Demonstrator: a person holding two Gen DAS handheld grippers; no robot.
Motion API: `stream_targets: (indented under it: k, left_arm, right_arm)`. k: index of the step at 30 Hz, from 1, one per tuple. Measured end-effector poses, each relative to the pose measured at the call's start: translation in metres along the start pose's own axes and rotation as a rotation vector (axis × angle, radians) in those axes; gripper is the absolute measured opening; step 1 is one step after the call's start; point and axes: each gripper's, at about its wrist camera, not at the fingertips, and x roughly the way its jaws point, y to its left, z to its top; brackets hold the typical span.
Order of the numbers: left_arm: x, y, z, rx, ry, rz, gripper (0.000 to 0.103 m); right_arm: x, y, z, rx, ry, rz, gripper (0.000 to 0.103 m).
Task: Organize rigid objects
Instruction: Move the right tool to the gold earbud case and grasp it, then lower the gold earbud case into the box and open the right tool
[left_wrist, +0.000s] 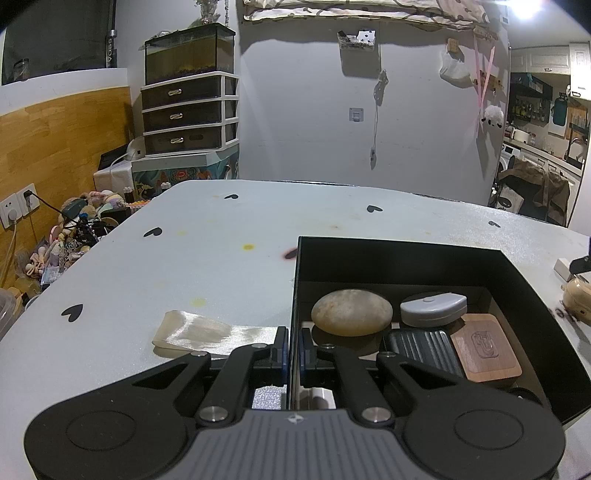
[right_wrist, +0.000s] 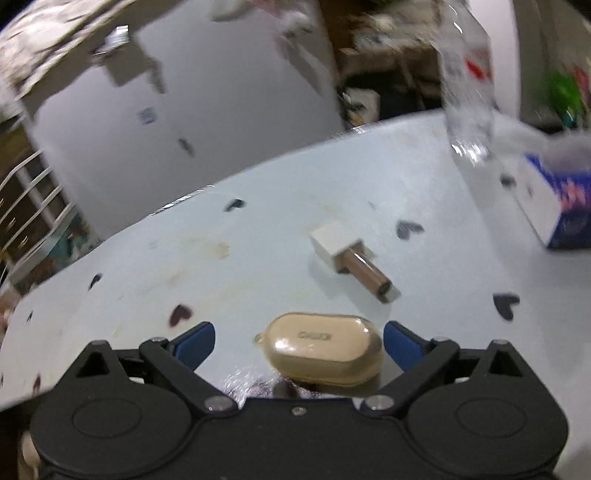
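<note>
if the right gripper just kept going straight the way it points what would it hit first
Most likely the beige rounded earbud case, which lies on the pale table between the open right gripper fingers, no pad touching it. The white block with a brown cylinder lies beyond; depth is uncertain.

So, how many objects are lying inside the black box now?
4 visible: a stone at the back left, a grey case at the back right, a dark ribbed case in front, a wooden block beside it. More may hide behind the left gripper.

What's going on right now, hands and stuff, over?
Left gripper shut on black box wall. Right gripper open, beige case between pads, untouched. White plug beyond, not blocking.
</note>
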Motion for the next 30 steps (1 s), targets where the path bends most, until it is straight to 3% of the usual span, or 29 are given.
stream_targets:
  k: [9, 15, 19, 23, 27, 30]
  left_arm:
    - [0.001, -0.002, 0.001, 0.003, 0.006, 0.004, 0.005]
    - [0.002, -0.002, 0.001, 0.003, 0.008, 0.006, 0.005]
    - [0.002, -0.002, 0.001, 0.004, 0.008, 0.006, 0.005]
    - [0.002, -0.002, 0.001, 0.003, 0.008, 0.004, 0.005]
    - [0.002, -0.002, 0.001, 0.002, 0.008, 0.005, 0.005]
    - [0.002, -0.002, 0.001, 0.003, 0.007, 0.005, 0.005]
  right_arm:
    - [0.019, -0.004, -0.001, 0.014, 0.062, -0.045, 0.086]
    - [0.016, -0.008, 0.001, 0.019, 0.054, -0.040, 0.078]
    - [0.014, -0.005, -0.002, -0.002, 0.066, -0.011, 0.078]
    - [-0.005, 0.009, -0.006, -0.044, 0.052, 0.071, 0.078]
    - [-0.036, 0.035, -0.008, -0.105, 0.031, 0.209, 0.078]
    - [-0.056, 0.058, -0.010, -0.139, 0.070, 0.338, 0.078]
